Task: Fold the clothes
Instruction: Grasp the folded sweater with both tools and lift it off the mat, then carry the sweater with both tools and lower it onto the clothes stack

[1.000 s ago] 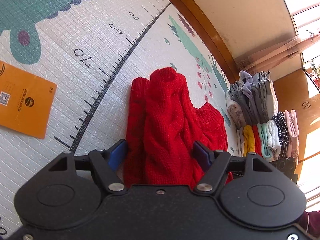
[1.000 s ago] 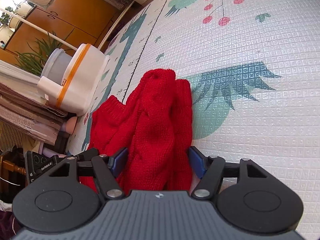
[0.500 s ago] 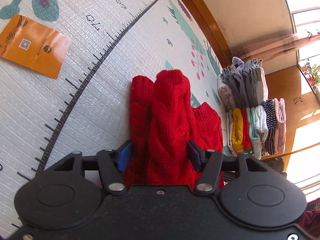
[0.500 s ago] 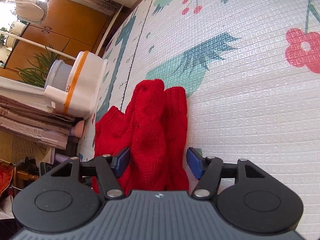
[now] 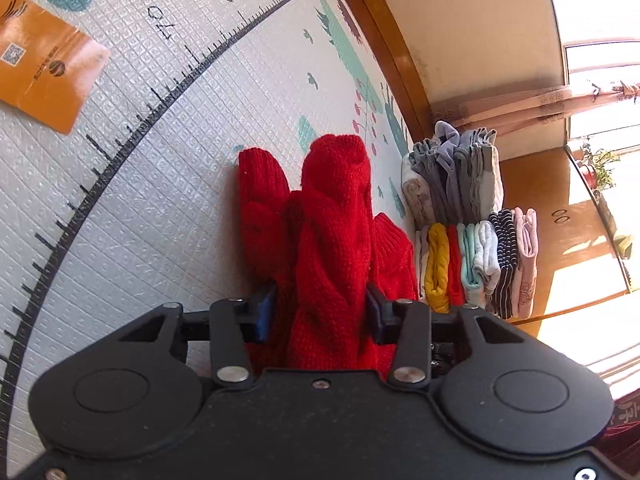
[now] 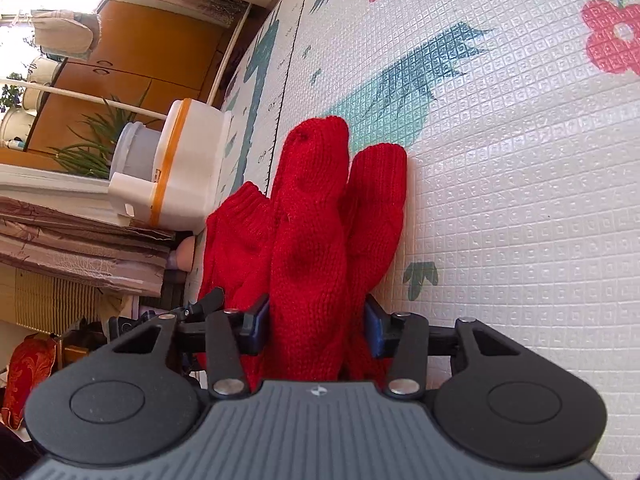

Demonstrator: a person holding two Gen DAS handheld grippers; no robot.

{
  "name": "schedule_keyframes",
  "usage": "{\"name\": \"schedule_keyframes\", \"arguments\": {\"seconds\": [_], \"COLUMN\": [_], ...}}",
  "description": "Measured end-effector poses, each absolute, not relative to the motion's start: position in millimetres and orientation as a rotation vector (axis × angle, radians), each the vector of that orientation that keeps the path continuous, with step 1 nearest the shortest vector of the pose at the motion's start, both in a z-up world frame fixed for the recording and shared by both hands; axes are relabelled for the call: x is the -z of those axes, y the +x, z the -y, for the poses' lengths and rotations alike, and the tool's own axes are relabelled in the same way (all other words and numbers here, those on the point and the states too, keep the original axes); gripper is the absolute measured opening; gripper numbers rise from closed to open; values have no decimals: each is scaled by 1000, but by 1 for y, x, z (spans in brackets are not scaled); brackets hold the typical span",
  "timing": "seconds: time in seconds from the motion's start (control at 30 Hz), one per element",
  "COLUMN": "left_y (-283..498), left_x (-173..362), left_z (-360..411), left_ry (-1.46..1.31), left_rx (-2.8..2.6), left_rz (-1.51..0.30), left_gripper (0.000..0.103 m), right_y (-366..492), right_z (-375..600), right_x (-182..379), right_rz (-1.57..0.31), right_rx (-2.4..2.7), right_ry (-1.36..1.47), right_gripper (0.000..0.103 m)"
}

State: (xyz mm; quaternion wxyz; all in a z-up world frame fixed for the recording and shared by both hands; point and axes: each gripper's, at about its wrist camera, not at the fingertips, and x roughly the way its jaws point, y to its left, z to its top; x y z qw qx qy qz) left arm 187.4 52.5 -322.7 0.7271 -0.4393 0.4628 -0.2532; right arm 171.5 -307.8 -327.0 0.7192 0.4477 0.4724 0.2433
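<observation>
A red cable-knit sweater (image 5: 332,216) lies bunched in thick folds on the patterned play mat (image 5: 160,184). My left gripper (image 5: 320,312) is shut on one end of the bundle, its blue pads pressed into the knit on both sides. From the other end, my right gripper (image 6: 316,324) is shut on the same red sweater (image 6: 312,216). A ribbed cuff sticks out to the left in the right wrist view. The part of the sweater beneath both grippers is hidden.
A stack of folded clothes (image 5: 464,208) in grey, yellow, mint and stripes stands just right of the sweater, against the wooden baseboard (image 5: 384,44). An orange card (image 5: 44,68) lies at far left. A white tub with an orange band (image 6: 180,168) sits at the mat's (image 6: 500,200) edge.
Both pairs of jaws have narrowed onto the sweater bundle. The bundle has shifted along the mat toward the folded stack, and the orange card has slid up and left in view.
</observation>
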Motion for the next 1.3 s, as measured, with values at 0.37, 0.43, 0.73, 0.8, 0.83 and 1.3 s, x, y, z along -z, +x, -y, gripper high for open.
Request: {"name": "schedule_keyframes", "arguments": {"seconds": [0.37,0.43,0.73,0.8,0.83,1.3], "left_y": [251,273,354,365,371,420], "left_x": [241,209,74,62,58,185], "left_z": [39,75,271,313,331,443], "left_ry": [-1012,-978,-840,-841,-850,-972], "left_rx": [791,859,1169,1208,1218,893], "left_rz": [-1015,-1010,-889,-864,-859,-1027], "left_gripper": [42,42,42,42,42,44], "right_y": [144,139,123,124,126,194], "right_z": [412,444,599,633,650,777], "right_x": [241,218,99,79,73,207], "right_rz": [-709,-616,-184,-110,-83,-138], "right_rx": [-497,-477,-372,-347,-331,13], "right_ry": [1147,1183,1162,1146,1148,1455], "right_gripper": [47,47,47,47,47,39]}}
